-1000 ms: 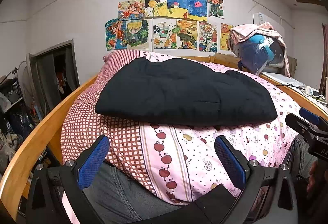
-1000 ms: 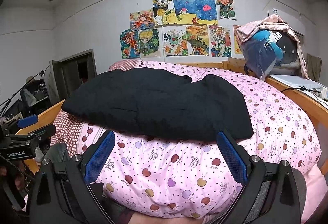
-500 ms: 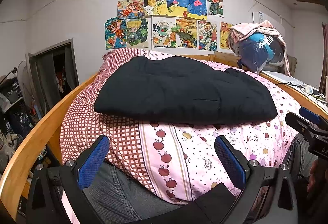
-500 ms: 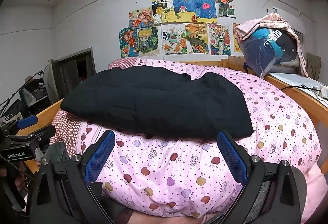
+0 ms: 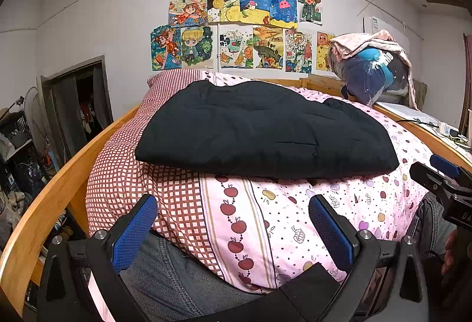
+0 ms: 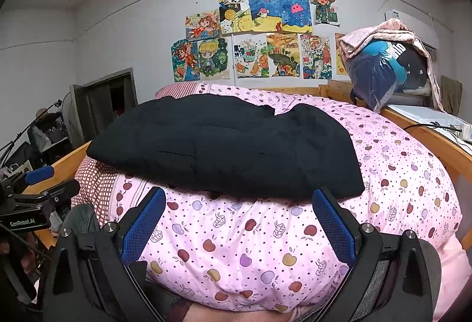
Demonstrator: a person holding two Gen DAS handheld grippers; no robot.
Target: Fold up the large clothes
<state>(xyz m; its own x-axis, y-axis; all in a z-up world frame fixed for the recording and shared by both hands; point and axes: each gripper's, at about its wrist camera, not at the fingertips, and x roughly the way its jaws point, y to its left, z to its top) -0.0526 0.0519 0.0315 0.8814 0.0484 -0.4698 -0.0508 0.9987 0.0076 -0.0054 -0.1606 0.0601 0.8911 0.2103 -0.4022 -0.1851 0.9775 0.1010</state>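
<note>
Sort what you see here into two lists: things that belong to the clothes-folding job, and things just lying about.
Belongs to the job:
black garment
left gripper
right gripper
pink quilt

Just lying about:
wall drawings
bagged bundle
pink cloth
fan

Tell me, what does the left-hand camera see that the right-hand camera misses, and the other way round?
Only the left wrist view shows the wide red checked panel of the quilt along the curved wooden bed rail, and the right gripper at its edge. Only the right wrist view shows the gap in the garment's far edge and the left gripper, labelled GenRobot.AI. Both show the black garment lying on the pink apple-print quilt, the drawings on the wall, the bagged bundle, and open jaws holding nothing.
</note>
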